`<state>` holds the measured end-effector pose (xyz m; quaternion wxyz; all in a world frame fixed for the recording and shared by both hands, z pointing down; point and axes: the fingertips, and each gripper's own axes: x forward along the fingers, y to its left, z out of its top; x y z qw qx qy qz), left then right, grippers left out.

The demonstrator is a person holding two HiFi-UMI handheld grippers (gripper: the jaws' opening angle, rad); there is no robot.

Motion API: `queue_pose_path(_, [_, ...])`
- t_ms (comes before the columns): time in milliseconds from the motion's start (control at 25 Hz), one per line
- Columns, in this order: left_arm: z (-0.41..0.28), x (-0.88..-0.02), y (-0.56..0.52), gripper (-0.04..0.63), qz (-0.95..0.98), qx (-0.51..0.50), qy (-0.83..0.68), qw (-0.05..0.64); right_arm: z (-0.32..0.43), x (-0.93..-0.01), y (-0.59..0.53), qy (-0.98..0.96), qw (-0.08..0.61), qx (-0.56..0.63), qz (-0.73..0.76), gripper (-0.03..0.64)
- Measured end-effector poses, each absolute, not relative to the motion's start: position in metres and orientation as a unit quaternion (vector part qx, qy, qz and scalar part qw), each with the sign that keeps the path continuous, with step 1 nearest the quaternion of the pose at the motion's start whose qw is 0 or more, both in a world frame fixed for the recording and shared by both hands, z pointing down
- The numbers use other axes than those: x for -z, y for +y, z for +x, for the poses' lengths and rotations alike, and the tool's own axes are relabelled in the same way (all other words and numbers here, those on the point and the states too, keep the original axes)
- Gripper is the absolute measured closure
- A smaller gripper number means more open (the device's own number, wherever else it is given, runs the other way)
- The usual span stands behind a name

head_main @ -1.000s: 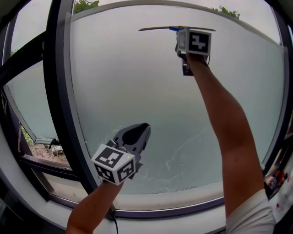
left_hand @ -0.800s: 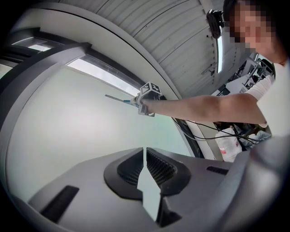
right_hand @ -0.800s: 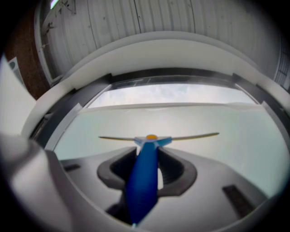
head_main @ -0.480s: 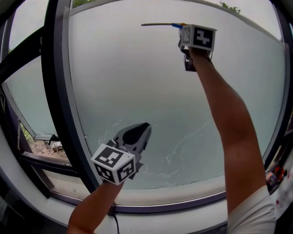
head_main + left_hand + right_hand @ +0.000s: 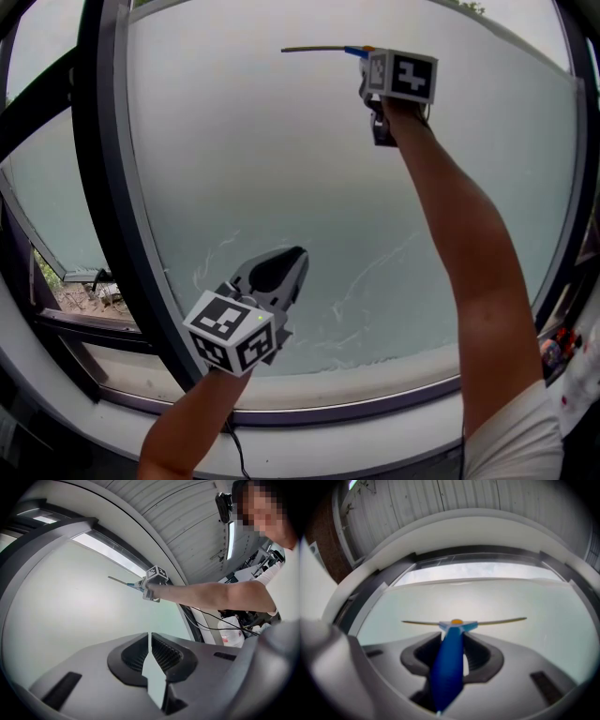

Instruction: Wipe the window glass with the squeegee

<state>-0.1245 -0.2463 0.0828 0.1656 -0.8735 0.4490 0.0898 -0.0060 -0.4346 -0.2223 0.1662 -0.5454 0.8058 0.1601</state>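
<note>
The frosted window glass (image 5: 281,169) fills the head view. High on it my right gripper (image 5: 373,66) is shut on the squeegee's blue handle (image 5: 451,667). The thin blade (image 5: 319,49) lies level against the upper glass and stretches left of the gripper. Seen from the right gripper view, the blade (image 5: 464,621) crosses the pane just past my right gripper (image 5: 454,637). My left gripper (image 5: 295,258) points at the lower glass, its jaws shut with nothing between them. The same left gripper (image 5: 149,637) shows its closed tips, with the squeegee (image 5: 124,581) far off above.
Wet streaks (image 5: 366,300) mark the lower glass. A black frame post (image 5: 112,187) bounds the pane on the left, with another pane (image 5: 47,187) beyond it. A white sill (image 5: 328,422) runs below. Cables and a white bottle (image 5: 229,637) lie behind, to the right.
The right gripper and squeegee sit slightly higher in the head view than a second ago. The left gripper has barely shifted and stays shut.
</note>
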Motion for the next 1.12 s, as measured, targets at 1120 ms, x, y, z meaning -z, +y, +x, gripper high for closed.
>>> queue_pose_path(1120, [-0.107, -0.117, -0.234, 0.549, -0.889, -0.077, 0.433, 0.125, -0.002, 0.148, -0.436, 0.809, 0.122, -0.141, -0.557, 0.466])
